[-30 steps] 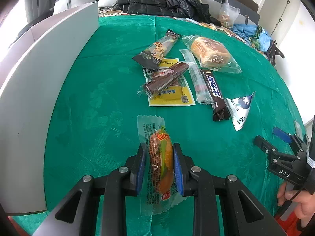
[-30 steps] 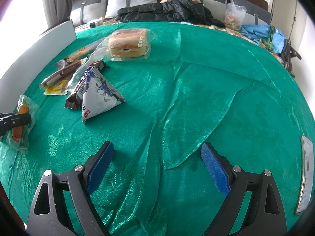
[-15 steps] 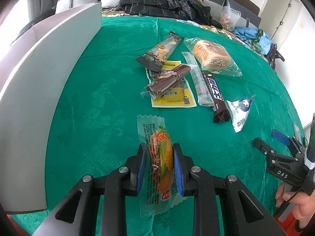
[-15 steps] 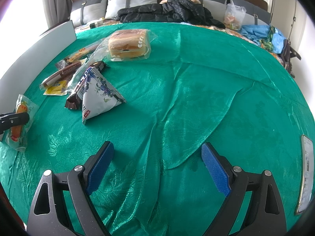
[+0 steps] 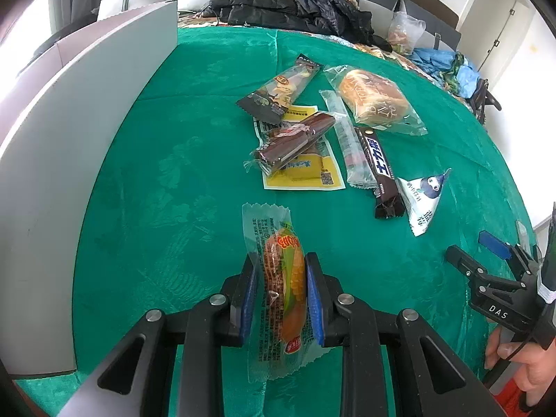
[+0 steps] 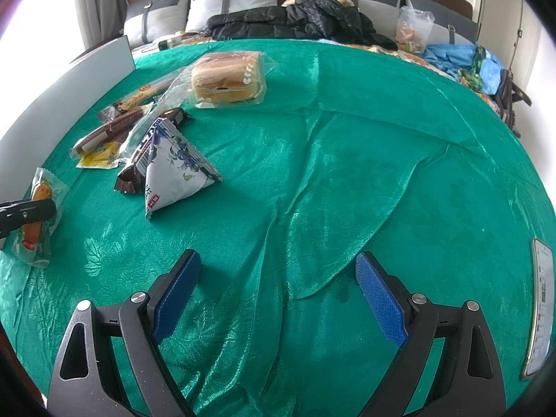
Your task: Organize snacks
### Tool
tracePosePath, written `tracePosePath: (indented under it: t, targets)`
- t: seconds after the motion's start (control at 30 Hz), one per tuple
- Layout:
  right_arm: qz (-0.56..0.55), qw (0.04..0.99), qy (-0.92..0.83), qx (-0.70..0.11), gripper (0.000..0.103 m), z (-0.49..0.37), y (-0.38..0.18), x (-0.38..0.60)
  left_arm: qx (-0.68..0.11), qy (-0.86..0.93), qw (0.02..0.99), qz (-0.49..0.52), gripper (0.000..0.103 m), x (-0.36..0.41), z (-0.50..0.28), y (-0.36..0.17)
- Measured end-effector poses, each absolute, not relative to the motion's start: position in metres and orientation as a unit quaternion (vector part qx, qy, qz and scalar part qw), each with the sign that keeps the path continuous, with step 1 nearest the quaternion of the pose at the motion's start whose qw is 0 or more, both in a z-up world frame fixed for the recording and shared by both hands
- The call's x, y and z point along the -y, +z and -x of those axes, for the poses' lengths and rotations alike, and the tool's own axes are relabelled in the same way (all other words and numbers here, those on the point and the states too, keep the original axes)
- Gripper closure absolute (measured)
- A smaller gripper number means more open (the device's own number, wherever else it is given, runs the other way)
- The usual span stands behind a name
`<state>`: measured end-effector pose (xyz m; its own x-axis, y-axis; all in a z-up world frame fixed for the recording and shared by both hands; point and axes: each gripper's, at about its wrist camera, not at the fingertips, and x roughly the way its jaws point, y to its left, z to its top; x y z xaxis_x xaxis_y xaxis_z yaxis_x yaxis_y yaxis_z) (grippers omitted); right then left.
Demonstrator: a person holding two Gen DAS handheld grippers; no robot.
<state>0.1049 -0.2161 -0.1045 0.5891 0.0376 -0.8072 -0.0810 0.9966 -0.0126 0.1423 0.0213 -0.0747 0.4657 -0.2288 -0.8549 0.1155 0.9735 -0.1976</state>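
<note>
My left gripper (image 5: 280, 271) is shut on a clear packet holding an orange and green burger-shaped snack (image 5: 283, 288), held above the green cloth; it also shows in the right wrist view (image 6: 36, 215). Further out lie a dark bar (image 5: 380, 170), a brown wafer packet (image 5: 295, 140) on a yellow packet (image 5: 305, 177), a black and gold bar (image 5: 281, 92), a bread bun in a clear bag (image 5: 371, 99) and a white triangular packet (image 5: 422, 198). My right gripper (image 6: 278, 278) is open and empty over bare cloth, and shows at the right of the left wrist view (image 5: 486, 253).
A white box wall (image 5: 69, 132) runs along the left side of the green cloth (image 6: 347, 139). A phone (image 6: 540, 312) lies at the right edge. Black jackets (image 6: 295, 21), cushions and bags lie beyond the cloth's far edge.
The left gripper has lifted and pulled back slightly with the burger snack still in it; the snack pile looks a little further off. The right gripper has not moved.
</note>
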Motion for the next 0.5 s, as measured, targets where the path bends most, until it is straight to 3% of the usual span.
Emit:
tracePosePath:
  t: [0.13, 0.33, 0.5]
  targets:
    - [0.026, 0.881, 0.058, -0.469, 0.011, -0.110, -0.101, 0.219, -0.504, -0.102, 0.855, 0.061, 0.078, -0.023, -0.142, -0.072]
    - [-0.151, 0.879, 0.118, -0.436, 0.012, -0.116, -0.084, 0.259, -0.489, -0.107, 0.862, 0.076, 0.078, -0.034, -0.135, -0.060]
    - [-0.091, 0.872, 0.207, -0.435, 0.014, -0.129, -0.073, 0.211, -0.484, -0.104, 0.866, 0.075, 0.078, -0.043, -0.130, -0.055]
